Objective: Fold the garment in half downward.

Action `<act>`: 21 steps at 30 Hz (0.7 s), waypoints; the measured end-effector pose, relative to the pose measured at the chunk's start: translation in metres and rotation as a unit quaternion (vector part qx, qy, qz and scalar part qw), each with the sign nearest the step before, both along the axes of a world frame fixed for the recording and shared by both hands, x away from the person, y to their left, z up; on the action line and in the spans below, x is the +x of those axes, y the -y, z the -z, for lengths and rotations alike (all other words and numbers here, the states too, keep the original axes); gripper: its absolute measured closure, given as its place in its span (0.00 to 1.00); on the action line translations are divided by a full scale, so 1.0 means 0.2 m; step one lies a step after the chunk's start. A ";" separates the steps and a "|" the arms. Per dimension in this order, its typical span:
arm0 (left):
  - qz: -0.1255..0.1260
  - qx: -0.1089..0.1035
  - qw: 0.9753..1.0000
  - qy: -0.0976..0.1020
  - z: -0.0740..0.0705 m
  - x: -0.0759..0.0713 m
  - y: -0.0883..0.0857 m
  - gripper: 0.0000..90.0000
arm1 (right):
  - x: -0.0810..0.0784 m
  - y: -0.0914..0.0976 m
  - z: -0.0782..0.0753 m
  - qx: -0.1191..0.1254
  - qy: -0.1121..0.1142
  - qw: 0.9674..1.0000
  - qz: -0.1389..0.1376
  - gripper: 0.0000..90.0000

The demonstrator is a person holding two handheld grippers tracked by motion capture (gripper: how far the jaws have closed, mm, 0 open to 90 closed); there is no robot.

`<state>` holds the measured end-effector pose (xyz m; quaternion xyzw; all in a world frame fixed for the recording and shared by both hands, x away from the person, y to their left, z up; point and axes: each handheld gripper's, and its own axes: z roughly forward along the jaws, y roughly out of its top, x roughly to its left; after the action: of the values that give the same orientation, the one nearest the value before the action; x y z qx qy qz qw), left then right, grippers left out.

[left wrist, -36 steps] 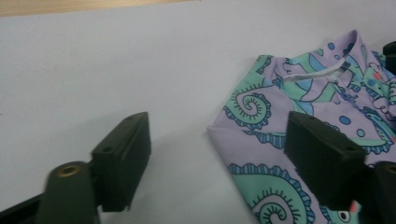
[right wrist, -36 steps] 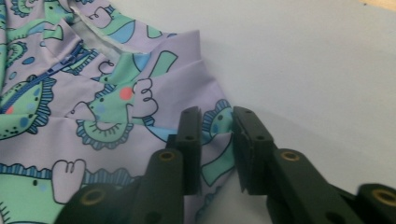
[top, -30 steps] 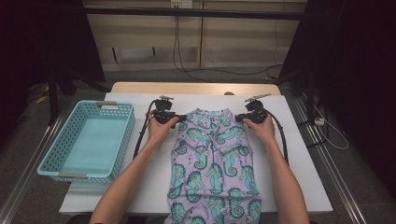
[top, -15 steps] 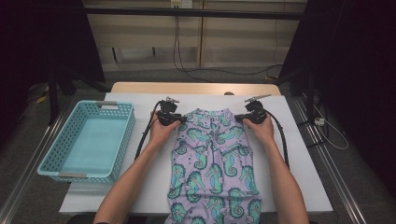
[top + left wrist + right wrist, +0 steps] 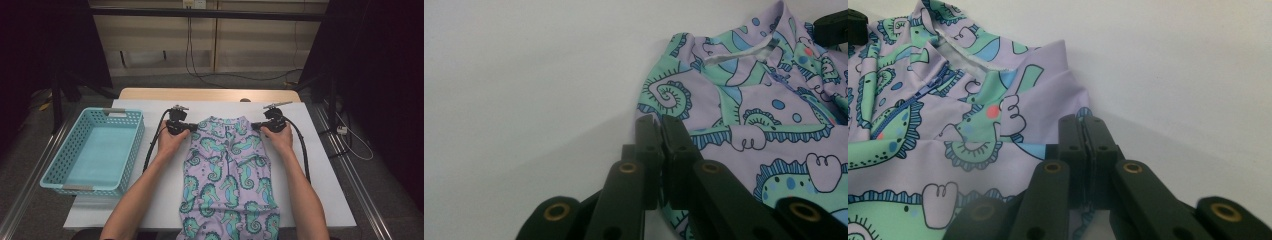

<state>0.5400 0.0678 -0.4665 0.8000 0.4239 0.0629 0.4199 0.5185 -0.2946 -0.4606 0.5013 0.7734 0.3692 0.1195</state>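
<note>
A lilac sleeveless garment (image 5: 227,175) printed with teal seahorses lies flat on the white table (image 5: 150,205), collar at the far end. My left gripper (image 5: 191,128) sits at its left shoulder. In the left gripper view the gripper (image 5: 659,124) has just been closing, and its jaws now meet on the edge of the garment (image 5: 774,125). My right gripper (image 5: 256,126) is at the opposite shoulder. In the right gripper view the gripper (image 5: 1083,122) is shut on the rim of the garment (image 5: 948,150). A hand holds each gripper.
A light blue plastic basket (image 5: 134,150) stands at the table's left edge, with nothing in it. Black cables (image 5: 302,150) trail from both grippers toward the near side. The garment's hem hangs over the near table edge. White tabletop lies to either side of the garment.
The left gripper has edged slightly right onto the garment's shoulder. The right gripper and both forearms look unmoved.
</note>
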 end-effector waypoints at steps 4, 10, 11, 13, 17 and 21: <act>-0.004 -0.010 1.000 0.004 -0.01 0.00 -0.01 0.98 | 0.00 0.01 -0.02 0.013 0.013 1.000 0.002 0.98; -0.008 -0.032 0.999 0.016 -0.06 0.00 -0.04 0.98 | -0.01 0.01 -0.05 0.026 0.032 0.999 0.004 0.98; -0.009 -0.035 0.999 0.020 -0.07 0.00 -0.04 0.98 | -0.01 0.01 -0.06 0.027 0.037 0.999 0.003 0.98; -0.012 -0.039 0.999 0.025 -0.10 0.00 -0.05 0.98 | -0.01 0.01 -0.08 0.033 0.044 0.999 0.002 0.98; -0.018 -0.052 0.998 0.035 -0.13 0.00 -0.05 0.98 | -0.01 0.01 -0.12 0.040 0.057 0.998 0.002 0.98; -0.017 -0.052 0.997 0.044 -0.16 0.01 -0.05 0.98 | -0.01 0.02 -0.16 0.051 0.069 0.996 0.006 0.98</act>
<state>0.5420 0.0783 -0.4344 0.7658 0.4214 0.0834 0.4785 0.5164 -0.2994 -0.4292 0.4845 0.7405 0.4410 0.1496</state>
